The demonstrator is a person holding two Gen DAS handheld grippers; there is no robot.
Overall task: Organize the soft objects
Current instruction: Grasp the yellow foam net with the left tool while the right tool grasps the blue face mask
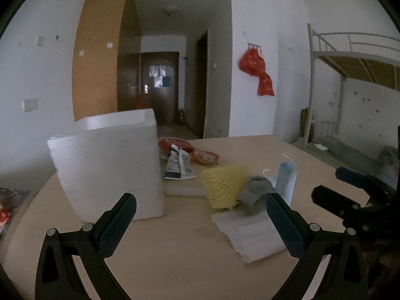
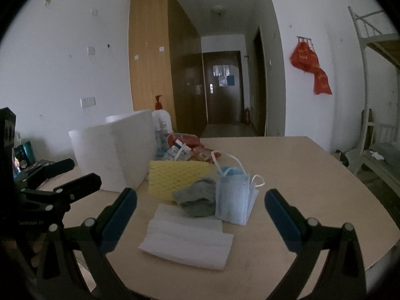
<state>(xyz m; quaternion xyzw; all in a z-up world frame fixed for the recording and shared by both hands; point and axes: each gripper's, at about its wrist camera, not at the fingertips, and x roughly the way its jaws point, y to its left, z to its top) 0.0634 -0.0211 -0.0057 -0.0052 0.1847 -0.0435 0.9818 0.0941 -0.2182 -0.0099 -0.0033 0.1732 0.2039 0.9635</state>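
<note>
A pile of soft things lies mid-table: a yellow foam net point(image 1: 223, 186) point(image 2: 178, 176), a grey cloth point(image 1: 256, 193) point(image 2: 197, 200), a stack of blue face masks point(image 1: 286, 178) point(image 2: 235, 195) and a white foam sheet point(image 1: 250, 233) point(image 2: 187, 240). A white foam box point(image 1: 107, 165) point(image 2: 117, 147) stands to their left. My left gripper point(image 1: 201, 221) is open, its fingers either side of bare table in front of the box and pile. My right gripper point(image 2: 200, 215) is open, straddling the foam sheet from the near side, nothing held. Each gripper shows in the other's view.
Red snack packets point(image 1: 190, 148) and a white-blue sachet point(image 1: 178, 165) lie behind the pile. A pump bottle point(image 2: 161, 120) stands behind the box. The wooden table point(image 2: 312, 175) has bare surface to the right. A bunk bed frame point(image 1: 350, 75) stands at far right.
</note>
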